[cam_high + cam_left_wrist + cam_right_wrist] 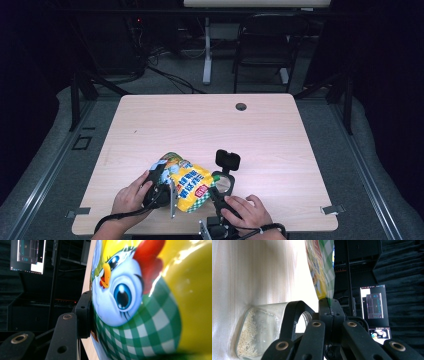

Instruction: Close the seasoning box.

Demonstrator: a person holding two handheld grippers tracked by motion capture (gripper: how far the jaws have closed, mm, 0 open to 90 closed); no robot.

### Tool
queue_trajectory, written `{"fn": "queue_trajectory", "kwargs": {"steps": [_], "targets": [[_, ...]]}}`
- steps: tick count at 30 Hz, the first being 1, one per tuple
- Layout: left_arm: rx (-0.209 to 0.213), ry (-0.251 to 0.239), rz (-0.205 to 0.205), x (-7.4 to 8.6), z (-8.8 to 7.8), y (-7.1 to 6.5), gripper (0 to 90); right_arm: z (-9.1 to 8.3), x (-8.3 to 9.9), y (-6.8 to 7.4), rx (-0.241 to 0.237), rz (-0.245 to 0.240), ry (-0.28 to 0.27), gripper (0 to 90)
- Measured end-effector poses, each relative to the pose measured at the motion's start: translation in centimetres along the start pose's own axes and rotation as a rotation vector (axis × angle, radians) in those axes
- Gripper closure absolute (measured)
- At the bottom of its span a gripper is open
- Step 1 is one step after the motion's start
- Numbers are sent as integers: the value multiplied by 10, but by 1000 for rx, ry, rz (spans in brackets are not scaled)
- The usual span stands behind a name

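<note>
Yellow, green-checked snack bag (187, 187) held up beside clear glass jar (223, 183) on its side.

Snack bag (140, 302) runs off the frame's top, right and bottom beyond the jaws, its far right blurred. Glass jar (259, 327) partly hidden behind the jaws.

The left gripper (105, 315) has its jaws closed on a glossy snack bag (150, 302) that takes up most of the right side, pressed close to the camera. One black jaw rises from the bottom left, and its pad (84, 313) presses flat against the bag's side. The bag shows a cartoon chicken face (120, 287) with a blue eye, orange beak and red comb above a green and white check pattern, with plain yellow at the far right. A strip of pale wooden table (87, 345) runs along the bag's edge. Far off at the upper left, a lit screen (28, 255) glows in a dark room.
</note>
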State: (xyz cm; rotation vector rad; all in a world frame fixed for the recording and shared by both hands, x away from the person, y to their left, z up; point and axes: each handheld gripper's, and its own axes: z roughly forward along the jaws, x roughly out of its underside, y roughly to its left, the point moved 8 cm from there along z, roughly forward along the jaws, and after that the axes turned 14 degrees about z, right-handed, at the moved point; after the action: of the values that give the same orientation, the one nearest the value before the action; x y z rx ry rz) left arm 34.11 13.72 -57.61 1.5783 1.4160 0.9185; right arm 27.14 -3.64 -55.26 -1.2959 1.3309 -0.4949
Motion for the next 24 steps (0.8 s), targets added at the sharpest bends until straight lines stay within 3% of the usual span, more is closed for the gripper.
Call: {"fn": "queue_trajectory", "kwargs": {"steps": [10,24], "targets": [[-46,15,40,-1,-3,7,547,-1,1,-1,9,7,-2,900],[-76,34,106,1,-6,15,548,0,0,3,15,26,-12,900]]}}
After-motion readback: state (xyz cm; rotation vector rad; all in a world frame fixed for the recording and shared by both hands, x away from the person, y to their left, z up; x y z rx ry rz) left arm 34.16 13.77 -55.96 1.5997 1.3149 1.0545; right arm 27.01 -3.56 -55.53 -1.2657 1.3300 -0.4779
